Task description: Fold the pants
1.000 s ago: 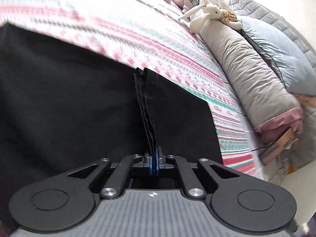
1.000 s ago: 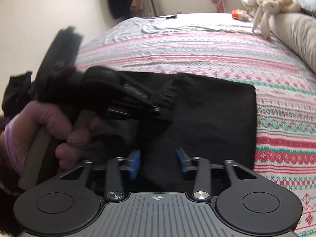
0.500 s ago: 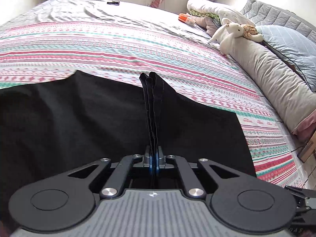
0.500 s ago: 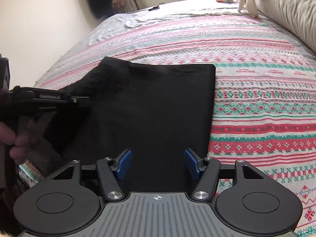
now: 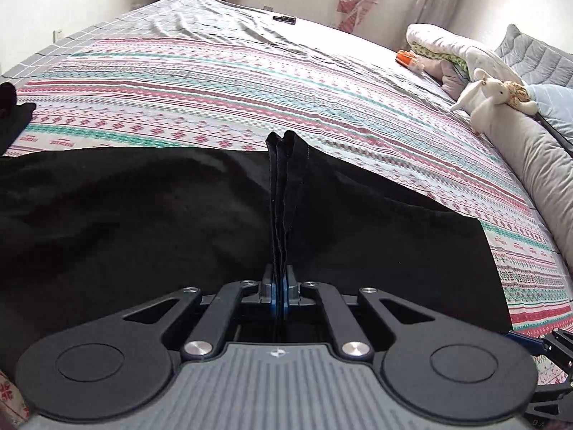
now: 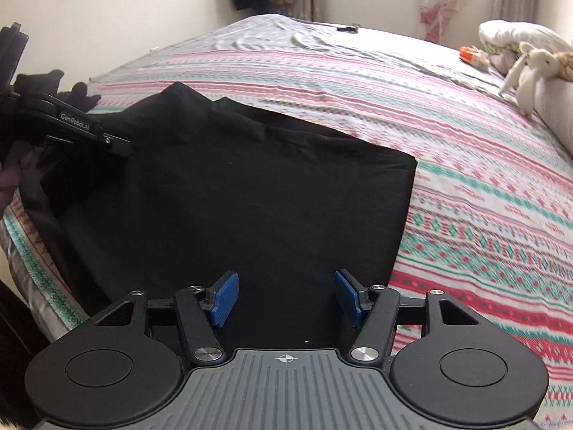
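The black pants point(image 6: 268, 197) lie folded on the striped bedspread point(image 6: 465, 165), near the bed's front edge. My left gripper point(image 5: 280, 286) is shut on a bunch of several layers of the pants point(image 5: 143, 215), and the pinched edge stands up between its blue pads. The right wrist view shows that left gripper point(image 6: 82, 129) at the far left, in a person's hand, lifting a dark flap. My right gripper point(image 6: 284, 297) hangs open just above the flat pants, nothing between its pads. Part of it shows at the lower right of the left wrist view point(image 5: 548, 351).
A long grey bolster point(image 5: 537, 157) and a white plush rabbit point(image 5: 490, 96) line the bed's right side. An orange item point(image 5: 406, 58) and a small dark object point(image 5: 284, 18) lie further back. The bed's left edge point(image 6: 32, 243) drops off beside the pants.
My left gripper has swung left with the pinched pants edge, away from in front of the right gripper. The right gripper's jaws stand a little wider, and it now looks over the flat pants.
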Available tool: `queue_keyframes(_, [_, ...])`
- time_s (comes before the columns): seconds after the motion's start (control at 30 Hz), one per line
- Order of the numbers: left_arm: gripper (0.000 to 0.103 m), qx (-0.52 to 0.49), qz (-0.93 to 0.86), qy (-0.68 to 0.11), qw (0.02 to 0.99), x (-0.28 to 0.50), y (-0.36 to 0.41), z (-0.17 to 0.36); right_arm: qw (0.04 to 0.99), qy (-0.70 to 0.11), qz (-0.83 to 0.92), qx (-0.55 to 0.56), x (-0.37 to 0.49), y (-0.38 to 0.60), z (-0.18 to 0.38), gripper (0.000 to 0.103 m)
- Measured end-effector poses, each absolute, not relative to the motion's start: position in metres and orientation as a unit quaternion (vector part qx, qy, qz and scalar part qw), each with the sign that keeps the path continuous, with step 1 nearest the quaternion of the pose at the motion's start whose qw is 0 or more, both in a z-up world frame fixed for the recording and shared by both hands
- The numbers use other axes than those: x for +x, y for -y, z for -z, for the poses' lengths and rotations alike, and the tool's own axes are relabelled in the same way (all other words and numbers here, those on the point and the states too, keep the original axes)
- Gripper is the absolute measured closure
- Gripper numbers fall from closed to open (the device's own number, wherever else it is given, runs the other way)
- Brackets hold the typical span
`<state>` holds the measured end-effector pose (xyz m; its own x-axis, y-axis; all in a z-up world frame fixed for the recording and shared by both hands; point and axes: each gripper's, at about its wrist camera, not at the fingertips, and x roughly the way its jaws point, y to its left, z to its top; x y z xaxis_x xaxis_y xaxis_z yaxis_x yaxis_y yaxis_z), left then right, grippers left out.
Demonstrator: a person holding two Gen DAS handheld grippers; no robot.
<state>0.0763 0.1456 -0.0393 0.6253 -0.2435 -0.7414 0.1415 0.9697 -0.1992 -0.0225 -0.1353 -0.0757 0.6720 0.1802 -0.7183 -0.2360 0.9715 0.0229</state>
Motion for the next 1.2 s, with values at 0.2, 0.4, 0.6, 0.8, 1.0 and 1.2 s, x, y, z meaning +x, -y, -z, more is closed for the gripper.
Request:
queue_keyframes(0.2, [0.072, -0.047, 0.072, -0.416, 0.905, 0.079, -0.174, 0.032, 0.909, -0.391, -0.136, -0.053, -0.009, 0.109, 0.077, 0.043])
queue_keyframes(0.4, [0.072, -0.059, 0.023, -0.413, 0.909, 0.087, -0.21, 0.013, 0.905, -0.389, -0.156, -0.078, 0.002, 0.08, 0.075, 0.042])
queue_keyframes(0.6, [0.072, -0.084, -0.044, -0.401, 0.911, 0.092, -0.261, 0.005, 0.901, -0.396, -0.159, -0.074, 0.014, 0.065, 0.075, 0.042])
queue_keyframes(0.8, [0.072, -0.091, -0.107, -0.386, 0.912, 0.089, -0.299, 0.004, 0.9, -0.396, -0.169, -0.073, 0.016, 0.055, 0.075, 0.039])
queue_keyframes(1.0, [0.072, -0.106, -0.13, -0.384, 0.908, 0.088, -0.317, 0.014, 0.898, -0.396, -0.176, -0.076, 0.017, 0.051, 0.077, 0.037])
queue_keyframes(1.2, [0.059, -0.062, -0.174, -0.381, 0.906, 0.091, -0.309, 0.023, 0.899, -0.396, -0.174, -0.073, 0.02, 0.048, 0.077, 0.035])
